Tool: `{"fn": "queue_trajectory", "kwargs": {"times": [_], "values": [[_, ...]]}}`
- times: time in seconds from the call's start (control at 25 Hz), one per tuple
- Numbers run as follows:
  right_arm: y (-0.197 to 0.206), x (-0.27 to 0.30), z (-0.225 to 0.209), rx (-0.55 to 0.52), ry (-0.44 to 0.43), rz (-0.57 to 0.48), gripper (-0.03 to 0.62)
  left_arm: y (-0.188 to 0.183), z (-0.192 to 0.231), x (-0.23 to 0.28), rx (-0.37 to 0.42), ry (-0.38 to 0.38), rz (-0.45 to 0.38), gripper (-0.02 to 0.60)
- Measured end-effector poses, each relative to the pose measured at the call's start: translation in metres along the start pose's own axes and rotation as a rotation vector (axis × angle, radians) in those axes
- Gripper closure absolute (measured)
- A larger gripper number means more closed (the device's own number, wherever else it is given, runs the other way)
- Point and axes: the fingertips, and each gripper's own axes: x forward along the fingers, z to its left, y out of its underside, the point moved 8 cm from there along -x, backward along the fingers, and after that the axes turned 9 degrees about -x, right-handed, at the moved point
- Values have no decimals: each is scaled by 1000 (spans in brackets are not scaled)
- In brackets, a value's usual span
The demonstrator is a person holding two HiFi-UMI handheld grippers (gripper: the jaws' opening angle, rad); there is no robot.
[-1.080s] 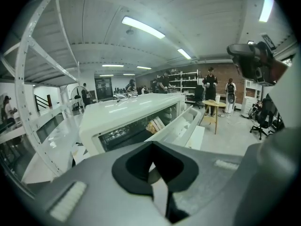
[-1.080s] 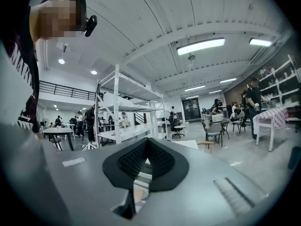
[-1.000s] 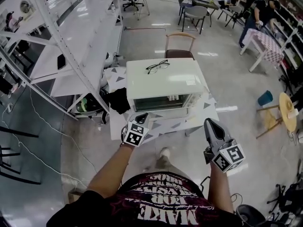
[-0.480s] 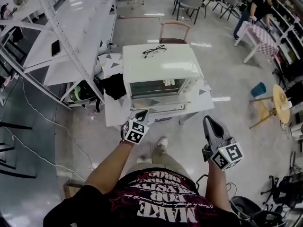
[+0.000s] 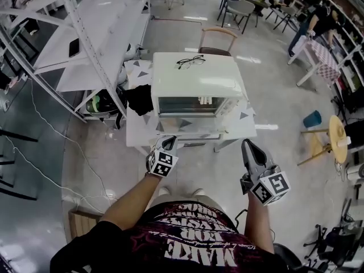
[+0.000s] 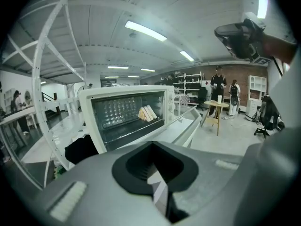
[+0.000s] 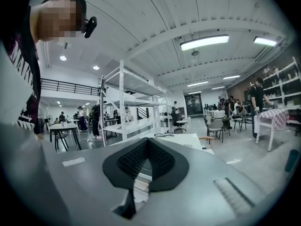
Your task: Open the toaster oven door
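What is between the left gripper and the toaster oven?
Nothing stands between the left gripper and the toaster oven, only a bare strip of the table, as the head view shows.

Left gripper [image 6: 154, 173], fingers together, faces the closed toaster oven [image 6: 126, 116].

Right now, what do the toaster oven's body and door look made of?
Toaster oven body: probably painted sheet metal, smooth cream-white, with a soft sheen from the ceiling lights.
Door: a clear pane, likely glass, since the bread slices inside show through it; the frame is white.
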Motion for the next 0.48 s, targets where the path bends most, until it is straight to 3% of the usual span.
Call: {"fn": "queue_trajectory", "kwargs": {"times": [0.28,0.48], "values": [[-2,5,-27,-12,-65,-4,568,26,-9,-1,-83,-67,13,581],[6,5,-38,-4,-99,6,568,42,-15,1,-79,-94,0,581]]}}
